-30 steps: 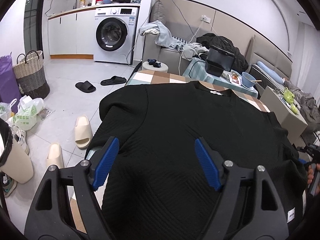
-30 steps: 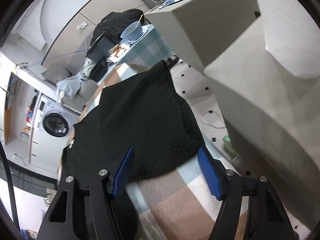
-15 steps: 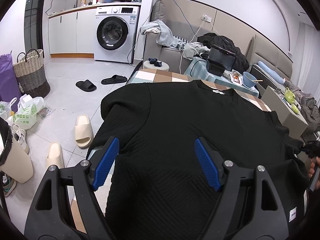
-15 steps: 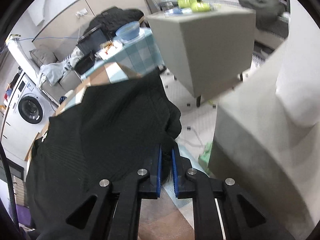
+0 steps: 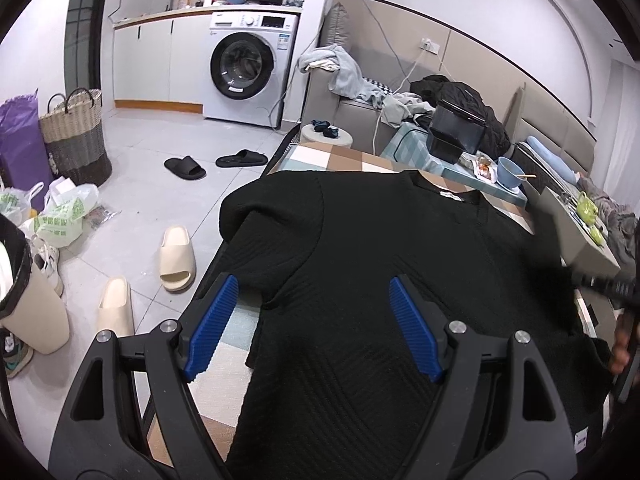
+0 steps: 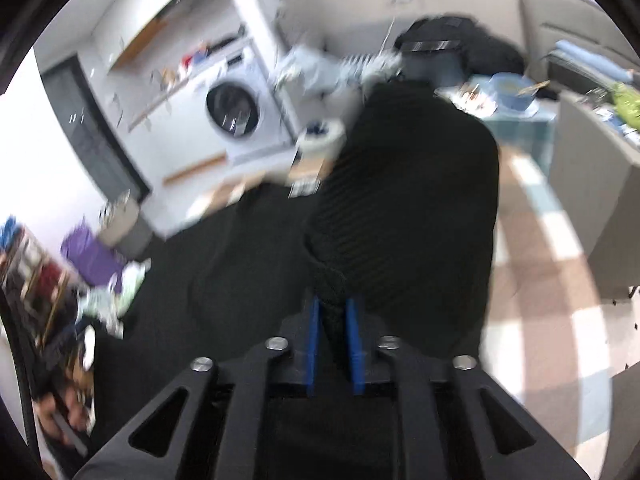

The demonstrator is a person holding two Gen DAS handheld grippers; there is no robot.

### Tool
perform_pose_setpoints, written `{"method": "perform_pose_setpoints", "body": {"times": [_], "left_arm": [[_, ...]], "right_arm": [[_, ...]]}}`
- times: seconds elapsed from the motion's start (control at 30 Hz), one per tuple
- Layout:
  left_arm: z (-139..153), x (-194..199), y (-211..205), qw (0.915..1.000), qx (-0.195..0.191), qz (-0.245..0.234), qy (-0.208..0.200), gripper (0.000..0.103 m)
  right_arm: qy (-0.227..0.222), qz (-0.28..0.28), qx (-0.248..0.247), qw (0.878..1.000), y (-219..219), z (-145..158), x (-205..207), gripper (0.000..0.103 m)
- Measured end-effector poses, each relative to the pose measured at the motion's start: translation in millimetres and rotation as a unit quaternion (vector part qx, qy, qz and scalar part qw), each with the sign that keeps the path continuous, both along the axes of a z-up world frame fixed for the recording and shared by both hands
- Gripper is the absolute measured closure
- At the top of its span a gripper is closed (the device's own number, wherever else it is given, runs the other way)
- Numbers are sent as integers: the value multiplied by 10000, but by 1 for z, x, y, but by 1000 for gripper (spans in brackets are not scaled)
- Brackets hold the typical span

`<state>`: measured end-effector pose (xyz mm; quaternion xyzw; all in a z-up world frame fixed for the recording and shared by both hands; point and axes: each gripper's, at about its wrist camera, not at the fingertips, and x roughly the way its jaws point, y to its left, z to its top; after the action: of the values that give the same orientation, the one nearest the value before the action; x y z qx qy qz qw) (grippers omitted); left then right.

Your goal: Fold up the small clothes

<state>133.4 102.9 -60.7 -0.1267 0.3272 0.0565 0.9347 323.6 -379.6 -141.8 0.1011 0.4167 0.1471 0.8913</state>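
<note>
- Right claw (image 6: 335,322) grips the black top's (image 5: 400,264) sleeve, jaws just eased wider, carrying it inward.
- Left claw (image 5: 312,328) hangs released; far sleeve, body folds remain.

right claw (image 6: 334,320) | clamped on bunched black sweater (image 6: 408,200) | fold lifted over checked table (image 6: 536,240)

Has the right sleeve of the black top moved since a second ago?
Yes. The right gripper has carried the sleeve inward over the black top, off the checked cloth.
</note>
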Motion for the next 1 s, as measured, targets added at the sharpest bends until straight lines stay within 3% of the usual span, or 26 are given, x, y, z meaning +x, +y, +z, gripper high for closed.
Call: {"method": "perform_pose_setpoints", "body": {"times": [0.03,0.3,0.4,0.5,0.57,0.63,0.67,0.73,0.87,1.0], "left_arm": [[-2,1,2,10000,-49,24,28,26],[-17,7,30,9971,-499,503,289,26],[-21,9,50,9918,-909,817,380,26],[-32,14,75,9832,-1442,975,547,26],[-42,15,93,9727,-1929,1131,625,27],[-57,17,116,9546,-2610,1283,647,28],[-66,17,128,9409,-3000,1412,689,29],[-81,19,143,9250,-3423,1498,687,30],[-112,30,165,8963,-4025,1648,867,30],[-145,41,178,8749,-4387,1714,1132,30]], "right_arm": [[176,27,-44,9998,0,-8,-1,62],[1231,-673,15,9901,-29,-61,-4,61],[1035,-695,178,9920,-33,-52,-16,60],[779,-687,465,9935,-38,-35,-34,50],[700,-736,616,9929,-39,-26,-43,48],[669,-730,743,9923,-39,-21,-53,48],[663,-737,809,9918,-40,-20,-59,48],[658,-731,935,9907,-40,-17,-69,48],[624,-781,1097,9889,-36,-15,-65,46],[604,-843,1160,9878,-36,-12,-58,45]]}}
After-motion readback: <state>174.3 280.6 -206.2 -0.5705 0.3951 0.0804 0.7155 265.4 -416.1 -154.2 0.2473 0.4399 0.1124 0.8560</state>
